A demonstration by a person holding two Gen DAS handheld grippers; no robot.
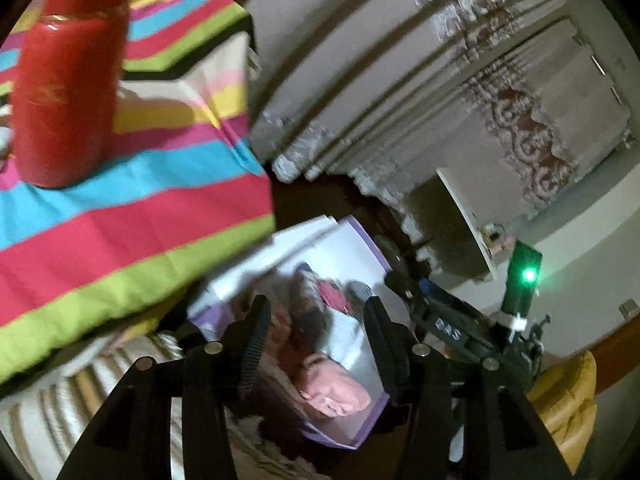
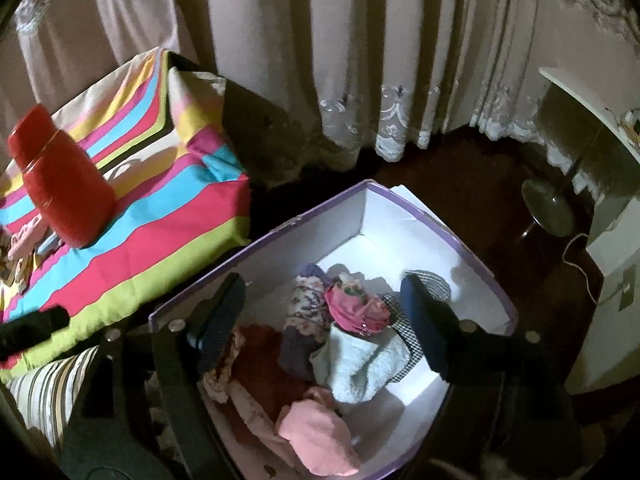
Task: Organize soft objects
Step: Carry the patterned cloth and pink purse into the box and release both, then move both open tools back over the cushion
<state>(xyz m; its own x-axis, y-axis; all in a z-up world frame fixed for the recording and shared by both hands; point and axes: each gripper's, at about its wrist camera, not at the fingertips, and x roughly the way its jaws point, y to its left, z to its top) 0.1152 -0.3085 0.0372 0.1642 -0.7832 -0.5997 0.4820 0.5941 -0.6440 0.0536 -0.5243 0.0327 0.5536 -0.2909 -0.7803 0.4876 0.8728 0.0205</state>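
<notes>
No brand, label or lettering can be read anywhere; the pale smudges on the red container are too blurred to make out.

The soft objects lie heaped in a white box with a purple rim on the dark floor. In the pile are a pink cloth nearest the camera, a pale blue towel, a magenta piece, a floral-patterned cloth, a checked black-and-white cloth and a rust-red piece. A few more small pink items rest on the striped cover just beside the red container, at the far left.

The right gripper hangs over the box with its 2 fingers spread wide and nothing between them. The left gripper also points at the box, its fingers parted and empty; in its view the pink cloth shows between them, below and apart.

The striped cover drapes a raised surface directly beside the box, and the red container stands upright on it. Long beige curtains with lace hems hang behind. A white shelf unit stands at the right, with a round lamp base and a thin cord on the floor near it. A striped cushion sits below the cover's edge. In the left wrist view a black device with a green light is close by, and a yellow cushion lies at the right edge.
</notes>
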